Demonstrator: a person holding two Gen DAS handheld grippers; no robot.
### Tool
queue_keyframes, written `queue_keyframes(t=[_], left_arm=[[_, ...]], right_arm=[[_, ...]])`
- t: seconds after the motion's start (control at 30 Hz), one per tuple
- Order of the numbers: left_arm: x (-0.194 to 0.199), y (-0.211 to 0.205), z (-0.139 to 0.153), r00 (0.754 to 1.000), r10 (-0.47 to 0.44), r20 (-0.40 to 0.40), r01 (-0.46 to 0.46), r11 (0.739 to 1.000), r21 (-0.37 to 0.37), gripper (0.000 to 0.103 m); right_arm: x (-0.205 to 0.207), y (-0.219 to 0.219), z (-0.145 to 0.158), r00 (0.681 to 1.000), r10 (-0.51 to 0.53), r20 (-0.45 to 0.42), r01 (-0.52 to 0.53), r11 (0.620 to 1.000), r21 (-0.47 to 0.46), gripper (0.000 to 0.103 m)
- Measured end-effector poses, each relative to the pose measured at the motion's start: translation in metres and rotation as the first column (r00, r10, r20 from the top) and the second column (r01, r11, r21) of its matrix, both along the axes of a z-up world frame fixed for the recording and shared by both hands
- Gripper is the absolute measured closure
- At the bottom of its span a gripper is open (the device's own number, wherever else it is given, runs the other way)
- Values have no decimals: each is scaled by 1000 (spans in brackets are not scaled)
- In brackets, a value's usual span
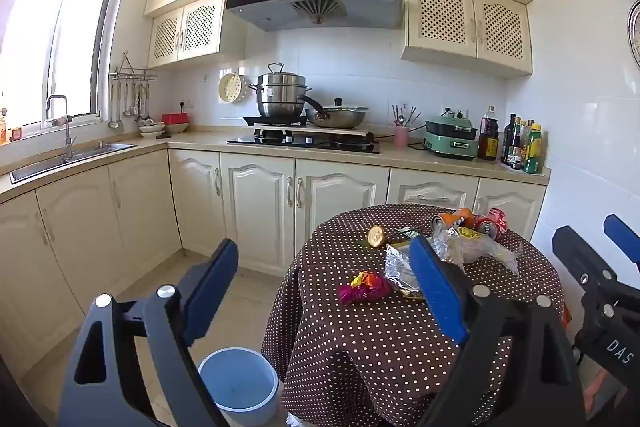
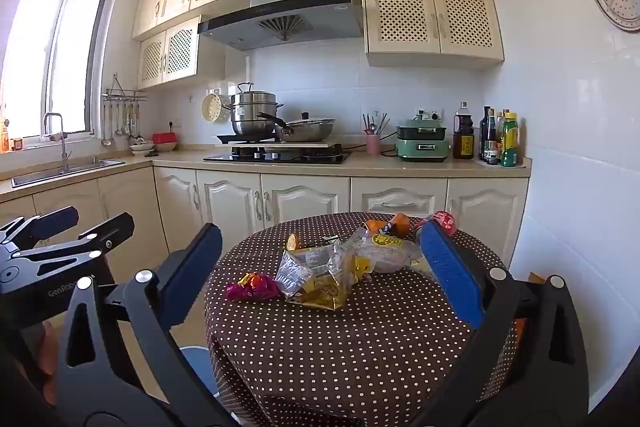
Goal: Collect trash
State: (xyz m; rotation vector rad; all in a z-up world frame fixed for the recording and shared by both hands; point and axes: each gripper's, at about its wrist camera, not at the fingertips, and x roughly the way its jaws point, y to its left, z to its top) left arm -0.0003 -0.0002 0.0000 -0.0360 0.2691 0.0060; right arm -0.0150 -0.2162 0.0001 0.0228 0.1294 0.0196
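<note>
Trash lies on a round table with a brown polka-dot cloth (image 1: 380, 339) (image 2: 360, 339): a pink-orange wrapper (image 1: 363, 287) (image 2: 253, 287), a silver-yellow snack bag (image 1: 400, 269) (image 2: 316, 279), a clear plastic bag (image 1: 480, 247) (image 2: 384, 247), red cans (image 1: 490, 223) (image 2: 442, 221), an orange can (image 2: 384, 225) and a small round fruit piece (image 1: 376, 235) (image 2: 292, 242). A pale blue bin (image 1: 238, 385) stands on the floor left of the table. My left gripper (image 1: 324, 287) is open and empty, short of the table. My right gripper (image 2: 320, 275) is open and empty above the near table.
Cream kitchen cabinets run behind the table, with a stove, pots (image 1: 280, 99), a green cooker (image 1: 452, 141) and bottles (image 1: 520, 147) on the counter. A sink (image 1: 72, 157) sits at the left under a window. A white tiled wall stands right of the table.
</note>
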Motion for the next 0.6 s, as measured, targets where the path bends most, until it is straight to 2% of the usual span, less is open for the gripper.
queue_keyframes(t=[0.6], left_arm=[[1, 0, -2, 1000, 12, 8, -12, 1000, 17, 17]], right_arm=[[3, -3, -3, 1000, 1, -2, -1, 1000, 13, 6]])
